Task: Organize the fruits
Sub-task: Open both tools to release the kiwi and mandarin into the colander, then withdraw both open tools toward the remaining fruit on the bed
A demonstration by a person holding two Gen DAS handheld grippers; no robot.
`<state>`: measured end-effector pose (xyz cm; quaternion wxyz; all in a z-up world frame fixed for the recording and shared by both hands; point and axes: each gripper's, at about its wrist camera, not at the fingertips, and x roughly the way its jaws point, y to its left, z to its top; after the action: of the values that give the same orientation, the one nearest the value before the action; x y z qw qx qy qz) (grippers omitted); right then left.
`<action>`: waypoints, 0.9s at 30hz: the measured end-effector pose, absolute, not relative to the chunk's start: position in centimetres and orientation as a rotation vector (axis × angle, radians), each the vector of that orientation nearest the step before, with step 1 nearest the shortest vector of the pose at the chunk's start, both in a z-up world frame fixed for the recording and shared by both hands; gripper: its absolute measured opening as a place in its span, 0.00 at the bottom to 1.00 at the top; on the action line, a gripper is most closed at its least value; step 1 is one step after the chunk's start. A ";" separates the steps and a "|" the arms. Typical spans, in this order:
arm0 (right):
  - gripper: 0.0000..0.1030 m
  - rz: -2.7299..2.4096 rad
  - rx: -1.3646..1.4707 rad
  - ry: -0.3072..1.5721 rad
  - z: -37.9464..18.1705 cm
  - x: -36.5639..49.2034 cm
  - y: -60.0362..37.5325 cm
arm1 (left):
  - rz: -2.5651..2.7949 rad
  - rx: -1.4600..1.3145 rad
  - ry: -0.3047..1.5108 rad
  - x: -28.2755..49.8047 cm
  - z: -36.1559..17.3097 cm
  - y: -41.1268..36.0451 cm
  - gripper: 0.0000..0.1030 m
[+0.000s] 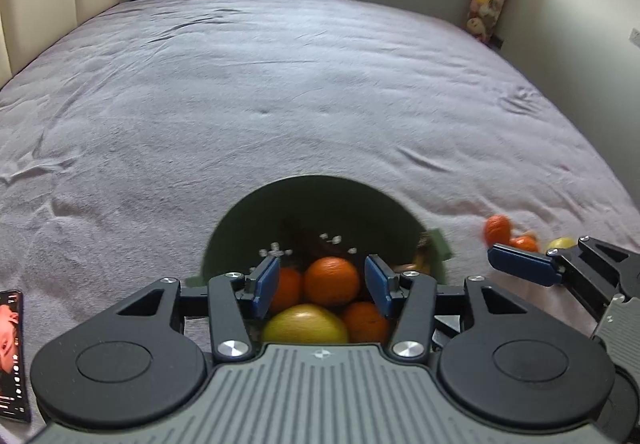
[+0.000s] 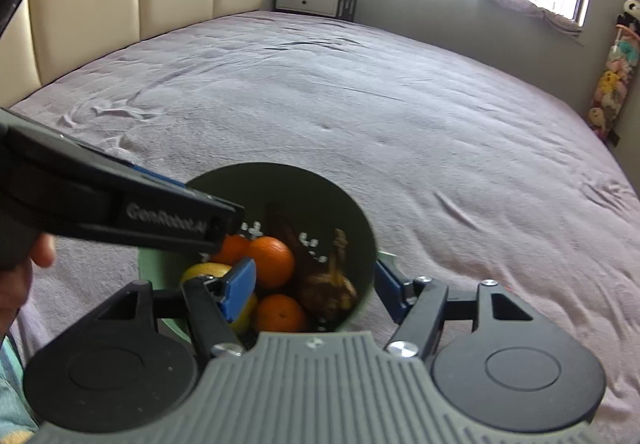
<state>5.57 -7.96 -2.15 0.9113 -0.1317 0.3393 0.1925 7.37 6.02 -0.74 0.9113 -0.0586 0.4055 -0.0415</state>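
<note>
Your green bucket (image 2: 362, 219) sits on the bed (image 2: 400, 115) near its near edge, holding oranges (image 2: 272, 260), a yellow fruit (image 1: 306, 324) and a browned banana (image 2: 332, 284). Your left gripper (image 1: 322, 286) hangs above it with fingers apart, gripping nothing. Your right gripper (image 2: 310, 286) is spread too, its fingers straddling the bucket's right wall; more oranges (image 1: 498, 230) lie on the bed just right of the bucket.

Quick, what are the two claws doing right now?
Left gripper: open, empty, above the green bowl.
Right gripper: open, straddling the bowl's rim.
</note>
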 end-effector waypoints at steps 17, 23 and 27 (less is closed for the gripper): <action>0.73 0.134 -0.058 0.814 -2.7 4.7 -18.5 | -0.240 -0.041 0.783 5.7 -0.5 -1.5 0.59; 0.73 0.050 0.027 0.855 -3.8 4.7 -21.7 | -0.303 -0.006 0.757 5.3 -1.0 -4.3 0.59; 0.73 0.024 0.072 0.864 -4.3 4.8 -23.0 | -0.335 0.007 0.732 5.2 -1.4 -5.9 0.59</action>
<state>4.82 -23.00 -4.33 0.9075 0.0346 0.4185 0.0118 5.20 -5.87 -1.43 0.9200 0.0034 0.3563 -0.1629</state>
